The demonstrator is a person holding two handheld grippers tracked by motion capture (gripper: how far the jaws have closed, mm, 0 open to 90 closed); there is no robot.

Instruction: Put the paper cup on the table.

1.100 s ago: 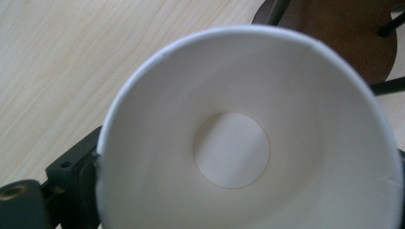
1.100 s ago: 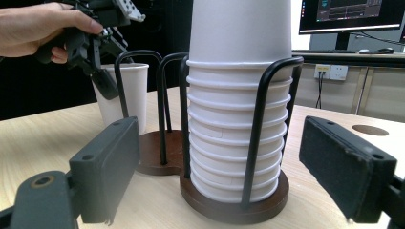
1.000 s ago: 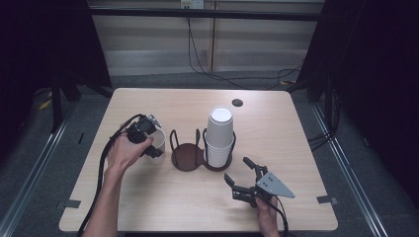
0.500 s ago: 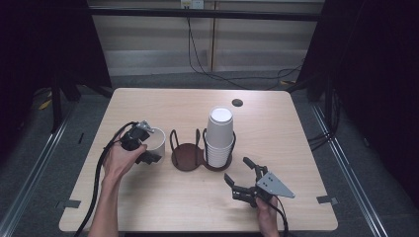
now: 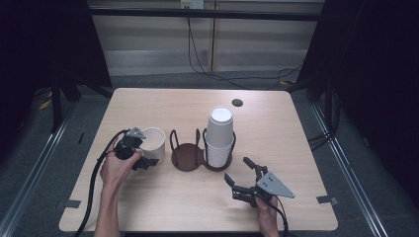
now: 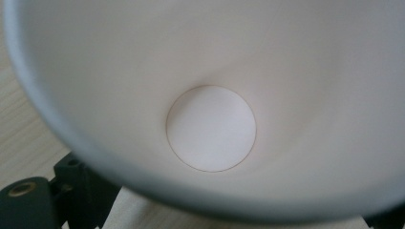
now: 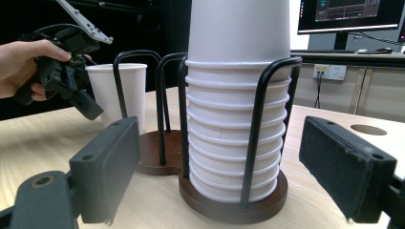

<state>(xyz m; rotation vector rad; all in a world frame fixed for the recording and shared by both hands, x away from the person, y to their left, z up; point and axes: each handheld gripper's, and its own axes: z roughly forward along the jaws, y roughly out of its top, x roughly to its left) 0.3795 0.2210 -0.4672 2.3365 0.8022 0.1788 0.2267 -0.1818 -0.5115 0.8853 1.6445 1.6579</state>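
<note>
Monitor (image 7: 351, 14) behind table (image 5: 296, 128); wall socket (image 7: 330, 71).

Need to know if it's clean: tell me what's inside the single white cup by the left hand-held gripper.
The single white cup looks empty: the left gripper view shows bare white walls and a clean round bottom. The near inner wall, below the rim, is hidden. The cup stands upright on the table.

The cup (image 5: 153, 142) looks like matt white paper, smooth inside. The stack (image 7: 234, 114) is the same paper. The holder (image 7: 260, 129) has thin black metal wire on a dark wooden base. The table (image 5: 163, 106) is pale, matt wood grain.
</note>
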